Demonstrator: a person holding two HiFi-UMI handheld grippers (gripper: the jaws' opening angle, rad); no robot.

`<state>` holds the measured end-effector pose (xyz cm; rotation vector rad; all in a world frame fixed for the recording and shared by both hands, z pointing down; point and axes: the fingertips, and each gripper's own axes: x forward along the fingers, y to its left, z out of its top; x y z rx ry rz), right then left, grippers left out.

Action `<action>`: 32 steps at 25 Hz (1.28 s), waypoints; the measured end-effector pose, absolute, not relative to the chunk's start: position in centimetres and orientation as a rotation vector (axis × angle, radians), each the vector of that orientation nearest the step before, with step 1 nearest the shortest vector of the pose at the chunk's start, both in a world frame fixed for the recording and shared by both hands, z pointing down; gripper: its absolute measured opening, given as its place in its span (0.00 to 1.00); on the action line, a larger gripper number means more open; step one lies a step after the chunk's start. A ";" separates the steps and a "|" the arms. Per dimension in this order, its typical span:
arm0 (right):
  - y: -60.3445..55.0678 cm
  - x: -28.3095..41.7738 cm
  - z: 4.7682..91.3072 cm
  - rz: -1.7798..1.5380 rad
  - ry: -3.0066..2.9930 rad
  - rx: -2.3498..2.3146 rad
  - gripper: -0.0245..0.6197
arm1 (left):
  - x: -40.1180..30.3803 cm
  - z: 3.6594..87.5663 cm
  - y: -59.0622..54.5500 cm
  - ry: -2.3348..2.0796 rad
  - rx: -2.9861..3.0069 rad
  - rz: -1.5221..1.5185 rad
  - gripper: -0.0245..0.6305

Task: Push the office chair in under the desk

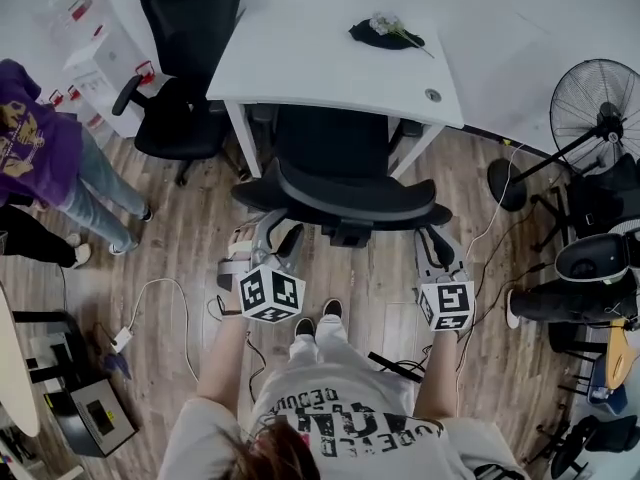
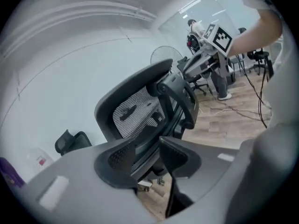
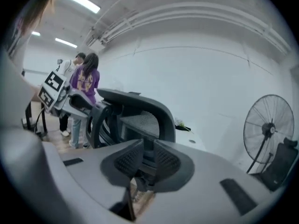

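Chair: black office chair (image 1: pixel 330 183) with a mesh back, in front of the desk; its back faces the person, and its seat is partly under the desk's front edge while the back is outside it.
Desk: white top (image 1: pixel 300 58) with white legs on either side of the chair.
Left gripper: left gripper (image 1: pixel 265 240) held at the left end of the chair back. In its own view (image 2: pixel 147 146) the jaws stand apart with a clear gap and clamp nothing. The mesh back (image 2: pixel 140 108) shows through the gap.
Right gripper: right gripper (image 1: pixel 438 243) held at the right end of the chair back. In its own view (image 3: pixel 145 148) the jaws are drawn close with only a slit between them and nothing held. The chair back (image 3: pixel 145 120) lies just beyond.
Contact: I cannot tell whether either gripper touches the chair.
On desk: dark item (image 1: pixel 385 34) with a sprig on it, near the far edge.
Second chair: black (image 1: pixel 185 68), at the desk's left end.
Fan: standing fan (image 1: pixel 600 108), well to the right.
Bystander: person in a purple top (image 1: pixel 40 148), at the left.
Floor: wood planks (image 1: pixel 190 258), with a white cable lying at the left.
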<state>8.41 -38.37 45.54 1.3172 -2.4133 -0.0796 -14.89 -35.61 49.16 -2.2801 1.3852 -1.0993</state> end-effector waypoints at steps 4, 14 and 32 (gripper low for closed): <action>-37.1 7.7 44.5 0.079 -2.480 1.460 0.12 | -13.9 47.8 -34.8 1.441 -2.360 -0.968 0.24; -33.9 5.7 42.2 0.187 -2.543 1.552 0.08 | -15.0 43.2 -33.0 1.634 -2.624 -0.511 0.12; -31.5 7.6 32.6 0.165 -2.608 1.693 0.08 | -15.5 32.1 -33.1 1.850 -2.543 -0.048 0.06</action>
